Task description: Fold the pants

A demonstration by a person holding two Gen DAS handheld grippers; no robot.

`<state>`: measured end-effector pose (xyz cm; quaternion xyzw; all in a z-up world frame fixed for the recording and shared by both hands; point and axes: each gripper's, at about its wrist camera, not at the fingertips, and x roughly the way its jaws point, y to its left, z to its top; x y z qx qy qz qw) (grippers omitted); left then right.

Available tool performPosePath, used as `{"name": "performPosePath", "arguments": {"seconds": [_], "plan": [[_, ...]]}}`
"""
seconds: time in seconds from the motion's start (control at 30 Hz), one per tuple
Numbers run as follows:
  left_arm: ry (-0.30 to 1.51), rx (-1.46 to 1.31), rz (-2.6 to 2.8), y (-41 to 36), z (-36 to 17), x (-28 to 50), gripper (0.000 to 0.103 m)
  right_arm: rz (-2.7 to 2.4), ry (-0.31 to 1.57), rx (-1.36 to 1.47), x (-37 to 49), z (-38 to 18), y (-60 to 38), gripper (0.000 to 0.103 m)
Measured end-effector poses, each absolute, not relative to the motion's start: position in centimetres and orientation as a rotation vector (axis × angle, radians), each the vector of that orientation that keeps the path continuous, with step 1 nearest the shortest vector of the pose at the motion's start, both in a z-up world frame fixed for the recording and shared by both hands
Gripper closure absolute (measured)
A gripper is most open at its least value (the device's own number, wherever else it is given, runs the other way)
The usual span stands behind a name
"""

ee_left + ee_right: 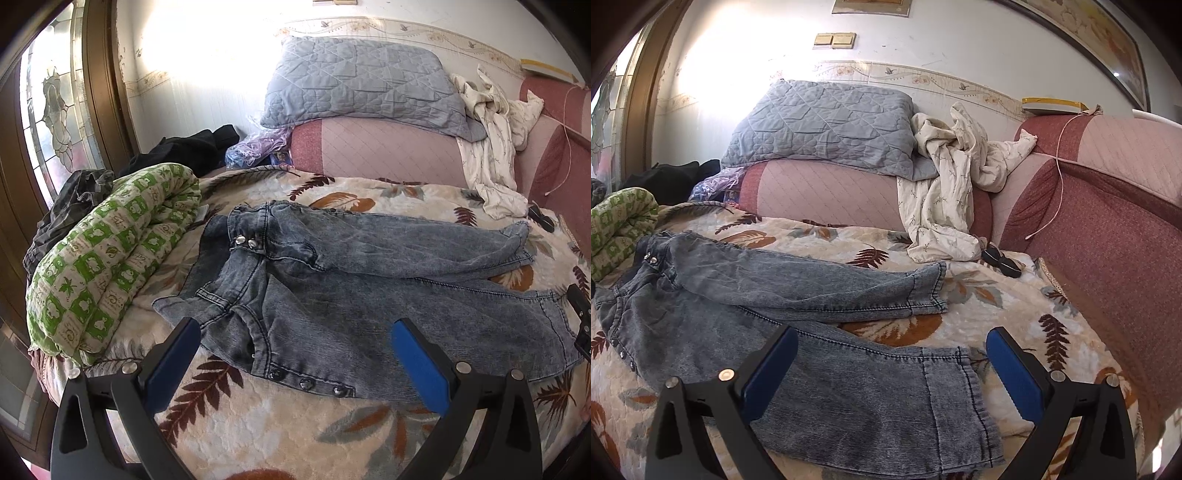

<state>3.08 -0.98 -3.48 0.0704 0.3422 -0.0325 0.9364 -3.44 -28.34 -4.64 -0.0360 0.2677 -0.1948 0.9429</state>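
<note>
Grey acid-washed denim pants lie spread on a leaf-patterned blanket, waistband to the left, two legs running right. My left gripper hovers open above the waistband end, near the row of snap buttons. The right wrist view shows the same pants with the near leg's hem under my right gripper, which is open with nothing between its blue pads. The far leg's cuff lies flat further back.
A rolled green-and-white quilt lies left of the pants. A grey quilted pillow, a crumpled white garment and pink-red cushions stand behind. A small black object lies near the white garment. Dark clothes pile at back left.
</note>
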Motion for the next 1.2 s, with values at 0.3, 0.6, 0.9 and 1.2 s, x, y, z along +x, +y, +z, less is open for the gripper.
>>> {"name": "performPosePath", "arguments": {"seconds": [0.3, 0.6, 0.9, 1.2], "plan": [[0.723, 0.166, -0.085, -1.6, -4.5, 4.9, 0.0, -0.392, 0.568, -0.08, -2.7, -5.0, -28.5, 0.0], [0.739, 0.146, -0.031, -0.2, -4.7, 13.8, 0.0, -0.457, 0.581, -0.082, 0.3, -5.1, -31.4, 0.0], [0.774, 0.121, 0.044, 3.0, -7.7, 18.8, 0.0, -0.461, 0.632, -0.022, 7.4, -6.2, -37.0, 0.0], [0.735, 0.106, 0.143, 7.1, -8.6, 21.8, 0.0, -0.365, 0.682, -0.005, 12.9, -6.6, -40.2, 0.0]]}}
